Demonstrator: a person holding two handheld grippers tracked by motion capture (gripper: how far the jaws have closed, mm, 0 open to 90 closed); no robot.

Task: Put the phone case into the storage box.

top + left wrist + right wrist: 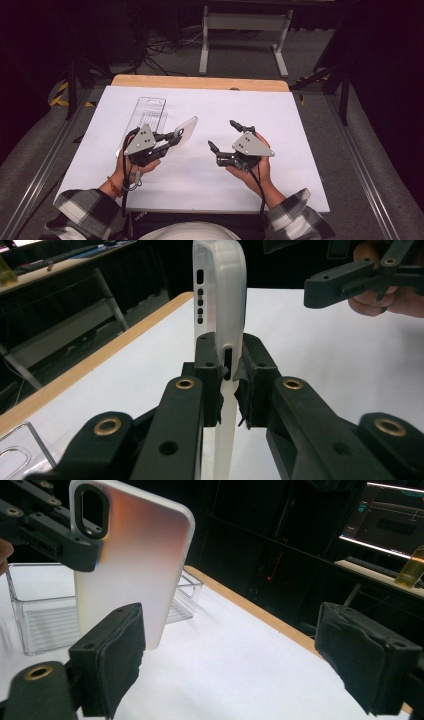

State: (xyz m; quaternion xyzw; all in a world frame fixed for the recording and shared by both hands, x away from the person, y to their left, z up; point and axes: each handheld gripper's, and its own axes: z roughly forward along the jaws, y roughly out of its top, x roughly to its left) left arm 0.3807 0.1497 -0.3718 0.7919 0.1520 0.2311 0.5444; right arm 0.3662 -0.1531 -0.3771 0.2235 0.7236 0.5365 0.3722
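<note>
Done: left gripper (231, 385) clamps the phone case (186, 131), lifted clear of the clear box (145, 117).
Left: right gripper (223, 135), jaws wide and empty, takes it.

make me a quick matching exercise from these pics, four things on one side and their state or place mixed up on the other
Things:
1. phone case
2. left gripper
3. right gripper
4. clear plastic box

States or places:
A. jaws wide apart, holding nothing
B. lies on the white table top, far left
C. held up off the table, pinched by its edge
D. jaws clamped on something

Pairs: 1-C, 2-D, 3-A, 4-B
</note>
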